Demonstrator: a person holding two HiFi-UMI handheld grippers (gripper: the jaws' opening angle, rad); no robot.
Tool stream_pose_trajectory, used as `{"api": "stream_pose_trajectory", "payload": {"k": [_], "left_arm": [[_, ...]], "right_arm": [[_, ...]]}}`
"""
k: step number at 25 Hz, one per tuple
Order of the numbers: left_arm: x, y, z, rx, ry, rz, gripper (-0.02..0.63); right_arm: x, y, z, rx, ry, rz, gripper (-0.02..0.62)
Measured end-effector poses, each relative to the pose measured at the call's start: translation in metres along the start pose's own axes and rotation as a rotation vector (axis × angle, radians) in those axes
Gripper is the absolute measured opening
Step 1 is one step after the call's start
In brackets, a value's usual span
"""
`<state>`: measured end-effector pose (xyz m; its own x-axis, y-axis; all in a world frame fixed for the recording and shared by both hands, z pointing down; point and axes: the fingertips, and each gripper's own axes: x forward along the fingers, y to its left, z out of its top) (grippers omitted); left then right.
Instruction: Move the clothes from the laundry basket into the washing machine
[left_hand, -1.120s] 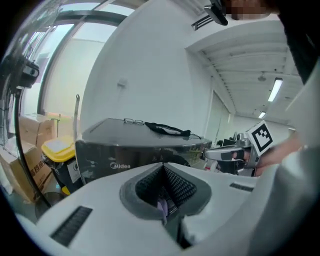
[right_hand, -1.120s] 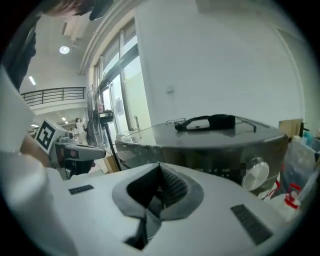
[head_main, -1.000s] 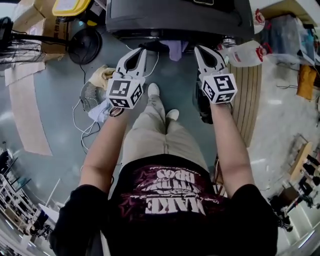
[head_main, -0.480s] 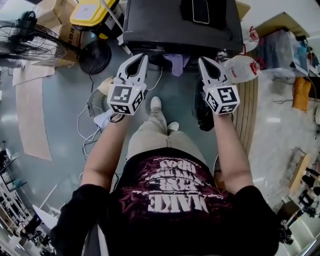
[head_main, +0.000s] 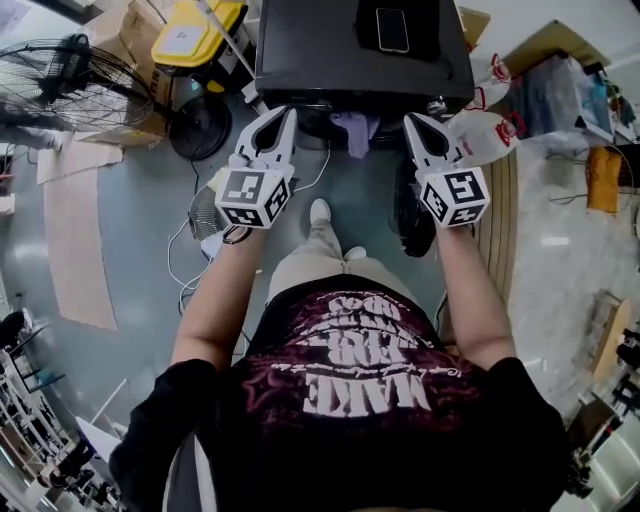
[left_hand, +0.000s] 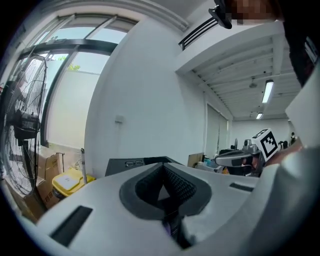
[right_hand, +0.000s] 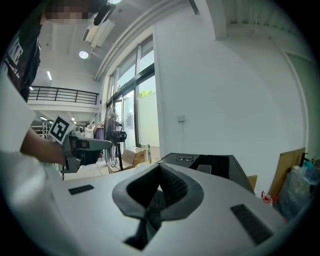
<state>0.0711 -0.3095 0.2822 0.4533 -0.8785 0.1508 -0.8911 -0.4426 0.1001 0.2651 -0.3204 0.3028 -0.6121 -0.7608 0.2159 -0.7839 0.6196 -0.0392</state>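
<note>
Fingers: those of the left gripper are shut tip to tip with nothing between them. Those of the right gripper are likewise fully together and empty.
Grippers, position: both are held side by side, roughly level, pointing at the front edge of the washing machine, one on either side of its opening.
Change observed: over the last second both grippers have risen together. In the head view the floor has receded, the whole top of the machine has come into sight, and a phone now shows on that top near its far edge. Finger state is unchanged throughout.
Task item: a purple garment hangs at the middle of the machine's front edge, between the two grippers and touched by neither. It has not shifted.
Basket: a pale mesh container sits on the floor beside the left forearm, with light cloth at its rim. It is probably the laundry basket, but this cannot be confirmed, and its contents are mostly hidden.
Surroundings: a standing fan is on the floor at the machine's left corner.
Assessment: rising empty-handed suggests a load has been delivered and the person is straightening up. The purple garment appears only partly inside and may need pushing in. Any cloth left at the mesh container would call for another trip down.
</note>
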Motion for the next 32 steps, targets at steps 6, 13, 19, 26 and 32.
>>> {"api": "stream_pose_trajectory", "payload": {"k": [6,13,19,26,32], "left_arm": [[-0.008,-0.018,0.034,0.037,-0.038,-0.038,0.005],[-0.014,-0.031,0.059,0.077,-0.061,-0.04,0.005],[-0.018,-0.04,0.072,0.092,-0.063,-0.055,0.005],[-0.031,-0.046,0.077,0.089,-0.077,-0.058,0.005],[-0.03,-0.058,0.074,0.099,-0.075,-0.058,0.005]], "right_arm": [[-0.019,0.004,0.031,-0.004,-0.03,-0.011,0.003],[-0.038,0.001,0.058,-0.016,-0.062,-0.018,0.003],[-0.049,0.006,0.065,-0.013,-0.058,-0.031,0.003],[-0.058,0.021,0.069,-0.023,-0.059,-0.023,0.003],[-0.065,0.016,0.07,-0.022,-0.077,-0.028,0.003]]}}
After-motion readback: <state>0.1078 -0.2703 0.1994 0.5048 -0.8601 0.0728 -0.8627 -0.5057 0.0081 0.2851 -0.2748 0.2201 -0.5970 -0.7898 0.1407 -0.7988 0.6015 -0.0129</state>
